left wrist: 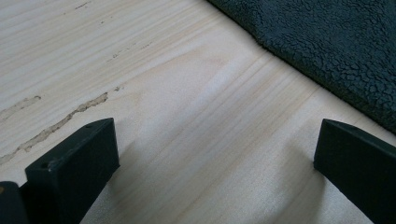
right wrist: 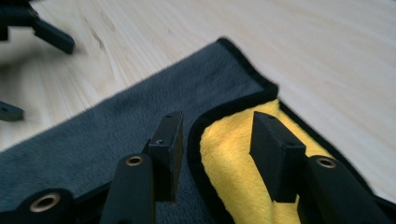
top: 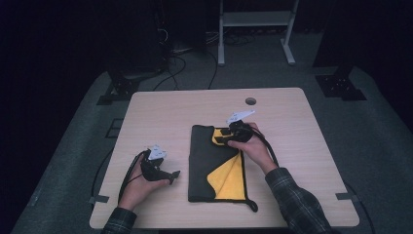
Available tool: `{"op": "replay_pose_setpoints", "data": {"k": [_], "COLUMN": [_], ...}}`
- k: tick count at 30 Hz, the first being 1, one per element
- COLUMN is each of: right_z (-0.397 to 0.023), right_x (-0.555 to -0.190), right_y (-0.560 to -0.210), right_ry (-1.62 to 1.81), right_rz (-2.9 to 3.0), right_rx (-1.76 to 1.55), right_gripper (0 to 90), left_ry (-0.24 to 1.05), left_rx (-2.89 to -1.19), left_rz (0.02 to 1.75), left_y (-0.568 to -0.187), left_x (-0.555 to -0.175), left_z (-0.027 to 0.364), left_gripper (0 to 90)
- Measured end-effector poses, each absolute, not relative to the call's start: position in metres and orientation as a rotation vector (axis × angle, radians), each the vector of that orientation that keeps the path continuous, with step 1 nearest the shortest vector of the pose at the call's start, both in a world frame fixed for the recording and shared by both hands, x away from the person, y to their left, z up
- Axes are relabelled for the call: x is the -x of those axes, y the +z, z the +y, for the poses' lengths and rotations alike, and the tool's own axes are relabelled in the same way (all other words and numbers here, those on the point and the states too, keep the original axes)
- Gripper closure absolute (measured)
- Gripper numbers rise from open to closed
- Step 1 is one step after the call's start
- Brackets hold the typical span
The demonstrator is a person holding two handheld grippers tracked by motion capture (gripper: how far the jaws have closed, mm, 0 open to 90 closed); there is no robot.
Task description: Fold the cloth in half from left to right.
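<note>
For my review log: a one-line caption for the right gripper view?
Right gripper open astride the black-bound edge of a folded grey-and-yellow cloth on the wooden table.

No legible text, labels, brand marks, numbers or signs are present on any surface in the high view, the left gripper view or the right gripper view.
</note>
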State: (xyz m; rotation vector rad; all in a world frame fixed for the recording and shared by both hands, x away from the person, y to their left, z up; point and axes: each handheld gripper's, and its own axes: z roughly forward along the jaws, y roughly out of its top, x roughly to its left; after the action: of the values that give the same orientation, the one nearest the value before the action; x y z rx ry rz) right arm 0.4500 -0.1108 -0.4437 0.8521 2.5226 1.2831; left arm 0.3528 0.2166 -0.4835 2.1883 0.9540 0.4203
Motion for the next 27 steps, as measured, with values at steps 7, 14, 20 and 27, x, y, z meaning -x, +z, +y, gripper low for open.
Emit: {"op": "replay_pose_setpoints", "data": {"k": [7, 14, 20, 27], "right_z": [-0.092, -0.077, -0.078, -0.084], "right_x": [-0.456, -0.455, -0.455, -0.457], "right_y": [-0.463, -0.471, -0.469, -0.459], "right_ry": [1.216, 1.119, 1.122, 1.167], "right_rz": [2.563, 2.566, 2.56, 2.549], "right_rx": [-0.846, -0.82, -0.839, -0.87], "right_gripper": [55.0, 65.2, 85.7, 86.5], "left_ry": [0.42, 0.42, 0.42, 0.421], "left_rx": [-2.189, -2.189, -2.188, -2.187], "left_rz": [0.954, 0.955, 0.955, 0.955], "left_y": [-0.483, -0.483, -0.483, -0.484], "left_x": [-0.353, -0.353, -0.353, -0.353], "left_z": [0.217, 0.217, 0.217, 0.217], "left_gripper": [0.0, 0.0, 0.0, 0.0]}}
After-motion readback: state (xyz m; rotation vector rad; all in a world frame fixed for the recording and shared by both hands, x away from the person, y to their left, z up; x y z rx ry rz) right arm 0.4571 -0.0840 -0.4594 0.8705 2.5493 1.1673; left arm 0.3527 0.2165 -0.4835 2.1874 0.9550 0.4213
